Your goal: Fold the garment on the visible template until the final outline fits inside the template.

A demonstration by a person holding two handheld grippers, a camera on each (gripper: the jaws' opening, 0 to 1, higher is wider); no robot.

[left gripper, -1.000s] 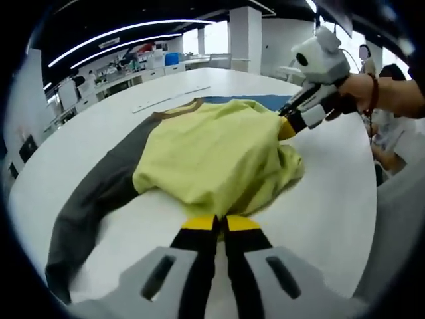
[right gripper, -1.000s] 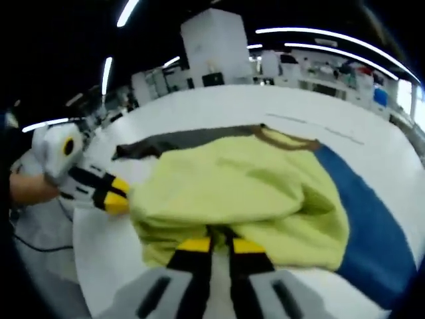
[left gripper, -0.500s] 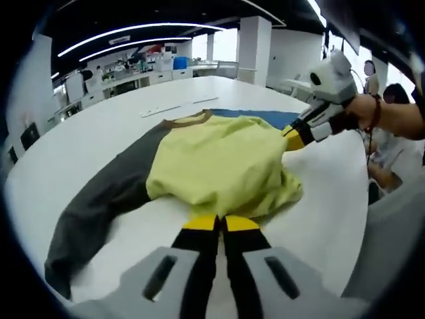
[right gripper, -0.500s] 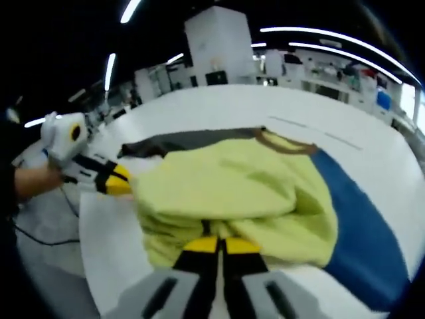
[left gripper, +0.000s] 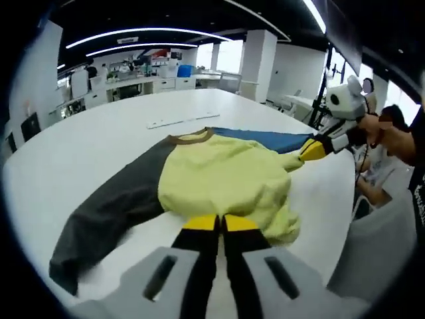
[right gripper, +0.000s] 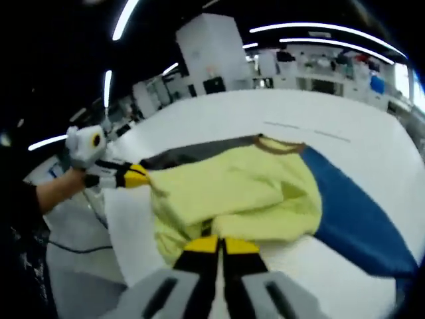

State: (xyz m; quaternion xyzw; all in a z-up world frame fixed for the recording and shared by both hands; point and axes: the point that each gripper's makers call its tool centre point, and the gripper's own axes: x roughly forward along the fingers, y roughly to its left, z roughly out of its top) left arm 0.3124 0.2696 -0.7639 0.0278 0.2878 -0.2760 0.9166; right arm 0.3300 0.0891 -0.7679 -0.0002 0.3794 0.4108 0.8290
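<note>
Both tongs drawn back from garment (left gripper: 219,183), left tongs (left gripper: 216,223) and right tongs (right gripper: 216,244) pressed together, empty

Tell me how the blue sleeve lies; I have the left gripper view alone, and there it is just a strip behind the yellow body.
Observer: In the right gripper view the blue sleeve runs out flat on the white table, spread wide and unfolded.
Operator: And my own claw, seen from outside?
Observer: The left claw comes in from the side, held by a hand. Its yellow tips meet a corner of the garment's yellow body, which draws to a point there.
Operator: Where is the right claw's grip?
Observer: The right claw has its jaws together at the near hem, where the yellow cloth lies in stacked folds.
</note>
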